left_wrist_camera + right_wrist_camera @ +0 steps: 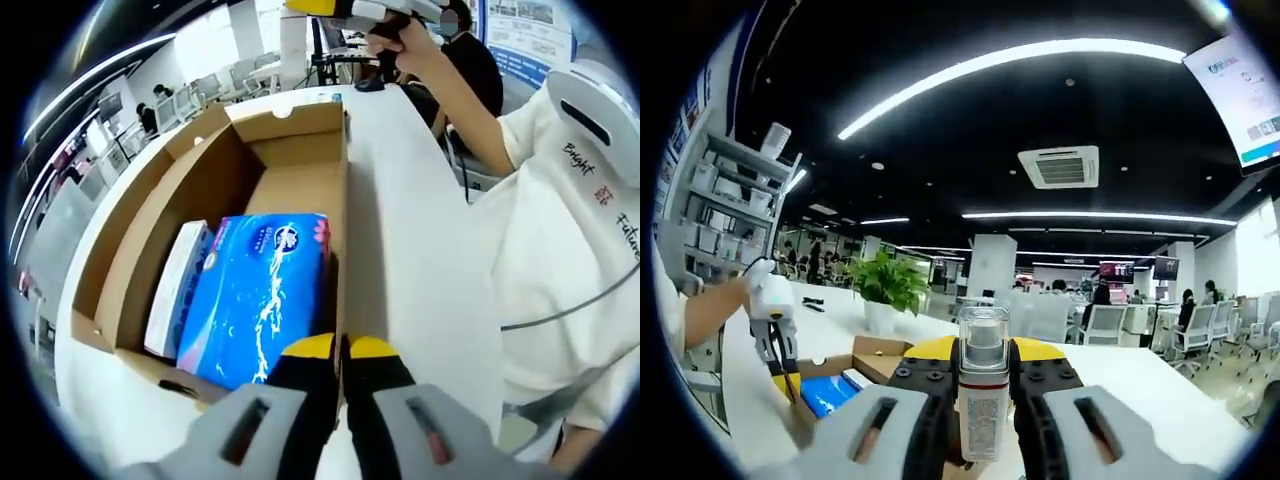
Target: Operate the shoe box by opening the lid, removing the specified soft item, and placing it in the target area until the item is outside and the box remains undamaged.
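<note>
While lifted, right gripper clamps bottle, above shoe box

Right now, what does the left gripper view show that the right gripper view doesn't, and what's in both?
Left gripper view: the inside of the open shoe box, with a white packet beside the blue packet, and the left gripper shut.

Right gripper view: the right gripper shut on a small clear-capped bottle, a potted plant, ceiling lights and office chairs.

Both: the box, the blue packet, the white table and each other's gripper.
</note>
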`<state>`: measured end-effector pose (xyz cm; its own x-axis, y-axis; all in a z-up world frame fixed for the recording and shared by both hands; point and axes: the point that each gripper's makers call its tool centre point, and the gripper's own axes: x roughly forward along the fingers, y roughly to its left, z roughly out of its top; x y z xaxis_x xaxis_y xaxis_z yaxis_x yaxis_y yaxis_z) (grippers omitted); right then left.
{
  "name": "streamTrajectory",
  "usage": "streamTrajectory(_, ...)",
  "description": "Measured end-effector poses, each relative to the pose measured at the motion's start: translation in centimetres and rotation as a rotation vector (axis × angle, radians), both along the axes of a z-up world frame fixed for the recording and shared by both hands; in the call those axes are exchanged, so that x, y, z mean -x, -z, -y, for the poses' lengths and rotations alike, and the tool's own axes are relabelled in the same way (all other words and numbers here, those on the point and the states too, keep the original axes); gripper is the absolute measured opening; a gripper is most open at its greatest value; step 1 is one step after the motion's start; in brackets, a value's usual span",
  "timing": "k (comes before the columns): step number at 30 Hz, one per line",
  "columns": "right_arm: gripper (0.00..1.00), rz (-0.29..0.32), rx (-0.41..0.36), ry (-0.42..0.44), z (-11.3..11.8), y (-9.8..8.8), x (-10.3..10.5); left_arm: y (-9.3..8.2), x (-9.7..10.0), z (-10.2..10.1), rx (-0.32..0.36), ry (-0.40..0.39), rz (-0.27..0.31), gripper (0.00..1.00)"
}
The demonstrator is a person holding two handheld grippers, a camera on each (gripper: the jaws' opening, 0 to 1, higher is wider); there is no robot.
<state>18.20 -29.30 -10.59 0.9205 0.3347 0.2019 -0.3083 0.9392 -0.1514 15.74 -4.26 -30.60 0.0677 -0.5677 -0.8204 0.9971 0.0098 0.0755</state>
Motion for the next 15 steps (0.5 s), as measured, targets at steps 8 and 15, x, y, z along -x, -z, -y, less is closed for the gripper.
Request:
streamTrajectory(8, 0.18, 0.009, 0.035, 0.121, 4.1, 0.1, 0.2, 0.0, 0.0, 0.0, -0.001, -0.001, -0.001, 0.01)
streamTrajectory(15, 0.18, 0.042, -0.016, 0.146, 5.5, 0.1, 0.4, 0.0, 0.0, 0.0, 0.002, 0.0, -0.004, 0.01)
